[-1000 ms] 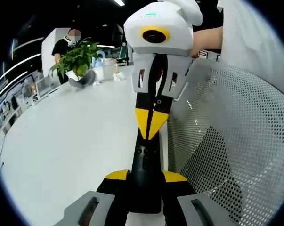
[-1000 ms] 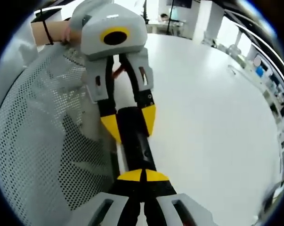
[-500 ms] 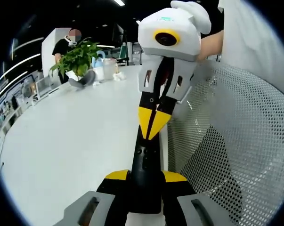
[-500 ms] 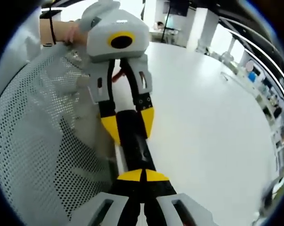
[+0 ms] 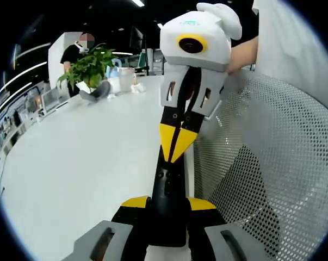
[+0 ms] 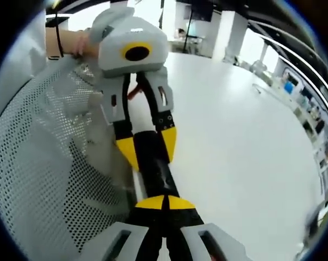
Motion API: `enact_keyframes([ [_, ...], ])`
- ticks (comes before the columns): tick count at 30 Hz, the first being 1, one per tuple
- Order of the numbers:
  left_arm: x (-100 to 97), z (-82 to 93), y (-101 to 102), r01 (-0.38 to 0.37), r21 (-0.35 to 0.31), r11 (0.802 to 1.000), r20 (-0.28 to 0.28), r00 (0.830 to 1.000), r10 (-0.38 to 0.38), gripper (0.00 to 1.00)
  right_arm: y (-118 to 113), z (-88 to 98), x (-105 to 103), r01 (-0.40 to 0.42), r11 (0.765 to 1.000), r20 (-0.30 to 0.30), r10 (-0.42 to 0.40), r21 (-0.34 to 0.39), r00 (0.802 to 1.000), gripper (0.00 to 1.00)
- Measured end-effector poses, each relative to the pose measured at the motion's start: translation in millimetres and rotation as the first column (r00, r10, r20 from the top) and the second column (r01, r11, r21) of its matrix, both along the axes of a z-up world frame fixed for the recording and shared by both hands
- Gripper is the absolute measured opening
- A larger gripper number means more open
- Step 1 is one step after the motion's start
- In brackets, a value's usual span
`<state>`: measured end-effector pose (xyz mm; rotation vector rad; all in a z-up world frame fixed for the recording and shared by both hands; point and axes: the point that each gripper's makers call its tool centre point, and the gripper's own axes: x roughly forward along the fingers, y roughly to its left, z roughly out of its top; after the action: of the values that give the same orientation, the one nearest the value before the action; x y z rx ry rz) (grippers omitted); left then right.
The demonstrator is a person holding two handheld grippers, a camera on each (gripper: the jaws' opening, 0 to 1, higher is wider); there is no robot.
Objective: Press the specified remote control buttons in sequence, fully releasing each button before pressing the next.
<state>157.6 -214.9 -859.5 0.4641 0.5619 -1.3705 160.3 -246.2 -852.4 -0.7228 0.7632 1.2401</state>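
While both hands work at the edge of the white table, the black remote control sits clamped between the yellow-tipped jaws of the left gripper, which close on its near end with one pad on either side. Seen from the right gripper view, that same remote control runs lengthwise between the two tools, the left gripper holding its far end. The right gripper has its jaws pressed together, their yellow tips meeting on top of the remote; in the left gripper view the closed tips of the right gripper point down onto its upper face. A white perforated mesh basket curves just beside the remote; I cannot tell what is inside it. Farther along the table a leafy green plant stands in a white pot, with a white tub near it.
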Motion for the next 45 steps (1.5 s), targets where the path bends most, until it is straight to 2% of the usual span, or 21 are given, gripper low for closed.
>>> enact_keyframes([
  [8, -0.1, 0.0, -0.1, -0.001, 0.000, 1.000, 0.000, 1.000, 0.001, 0.25, 8.0, 2.4, -1.6, -0.034, 0.999, 0.014, 0.034, 0.024, 0.999, 0.00],
  [11, -0.1, -0.1, -0.1, -0.001, 0.000, 1.000, 0.000, 1.000, 0.001, 0.25, 9.4, 0.4, -1.2, -0.059, 0.998, 0.029, 0.059, 0.006, 0.998, 0.00],
  [19, -0.1, 0.1, -0.2, -0.001, 0.000, 1.000, 0.000, 1.000, 0.001, 0.25, 8.4, 0.6, -2.0, -0.077, 0.997, 0.009, 0.077, -0.003, 0.997, 0.00],
  [35, 0.2, 0.4, 0.1, 0.000, 0.000, 1.000, 0.000, 1.000, 0.000, 0.25, 8.6, -0.2, -1.8, -0.086, 0.995, 0.018, 0.087, -0.053, 0.996, 0.00],
  [40, 0.5, 0.5, 0.0, 0.000, 0.001, 1.000, 0.001, 1.000, 0.000, 0.25, 9.2, -0.5, 0.2, -0.071, 0.995, -0.014, 0.070, -0.073, 0.997, 0.00],
  [45, 0.6, 0.4, 0.1, -0.001, 0.002, 1.000, 0.001, 1.000, 0.001, 0.25, 8.0, -0.9, -0.9, -0.063, 0.995, -0.022, 0.061, -0.074, 0.998, 0.00],
])
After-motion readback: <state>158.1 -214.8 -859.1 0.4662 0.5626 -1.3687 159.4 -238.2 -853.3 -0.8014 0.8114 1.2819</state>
